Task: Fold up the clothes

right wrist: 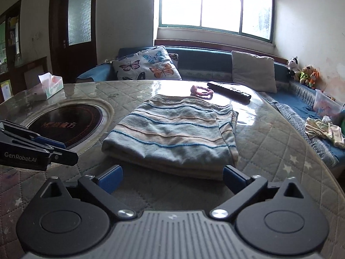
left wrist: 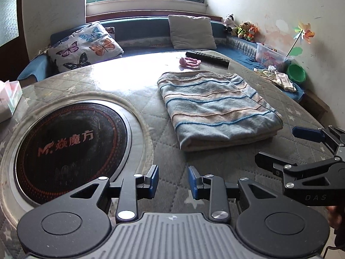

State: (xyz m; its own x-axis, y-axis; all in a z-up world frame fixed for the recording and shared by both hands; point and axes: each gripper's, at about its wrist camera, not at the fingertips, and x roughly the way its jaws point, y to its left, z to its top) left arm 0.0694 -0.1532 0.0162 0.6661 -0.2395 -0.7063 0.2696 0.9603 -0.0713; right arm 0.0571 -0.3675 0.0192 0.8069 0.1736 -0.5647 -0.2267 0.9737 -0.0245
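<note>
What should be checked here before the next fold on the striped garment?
1. Striped garment folded flat on the table: ok.
2. Left tool open, holding nothing: ok.
3. Right tool open at the garment's near edge: ok.
4. Remote and pink hair tie apart from the garment: ok.
5. Layers underneath aligned: cannot tell.

The left gripper (left wrist: 173, 181) sits at the bottom centre, jaws slightly apart and empty. The right gripper (right wrist: 172, 178) has its jaws spread wide and holds nothing.
</note>
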